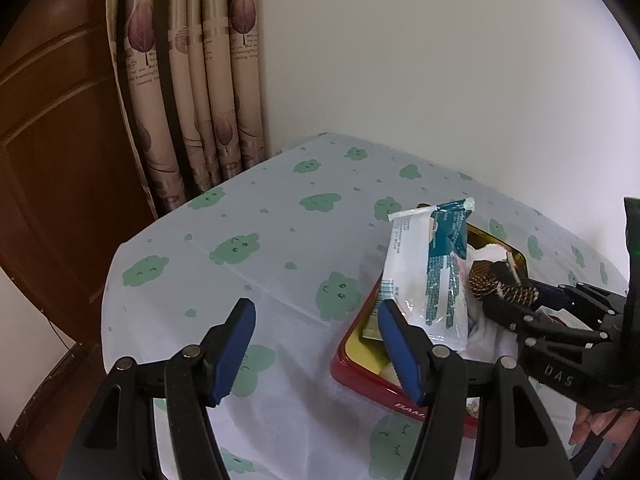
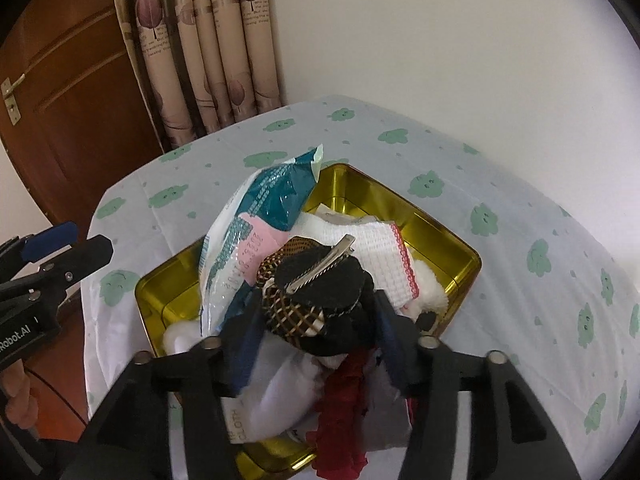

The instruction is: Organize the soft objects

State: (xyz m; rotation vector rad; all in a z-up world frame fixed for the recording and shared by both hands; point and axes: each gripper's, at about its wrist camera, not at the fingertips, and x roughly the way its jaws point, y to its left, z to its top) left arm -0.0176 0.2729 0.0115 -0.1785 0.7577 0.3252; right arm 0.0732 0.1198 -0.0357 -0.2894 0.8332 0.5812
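A tin (image 2: 440, 236), gold inside and red outside (image 1: 360, 376), sits on the cloth-covered table and is piled with soft things. A teal-and-white wipes packet (image 2: 280, 192) leans in it, shown upright in the left wrist view (image 1: 424, 272). Beside it lie a white knitted cloth with a pink edge (image 2: 384, 256) and red frilly fabric (image 2: 344, 408). A black and brown-net hair bow with a metal clip (image 2: 316, 280) rests on top of the pile. My right gripper (image 2: 316, 340) straddles it, open, pads just off its sides. My left gripper (image 1: 318, 354) hangs open and empty left of the tin.
The table (image 1: 240, 248) wears a white cloth with green cloud prints and drops off at its left and near edges. A patterned curtain (image 1: 192, 80) and a wooden door (image 1: 52, 128) stand behind on the left. A person's hand (image 1: 596, 424) holds the right gripper.
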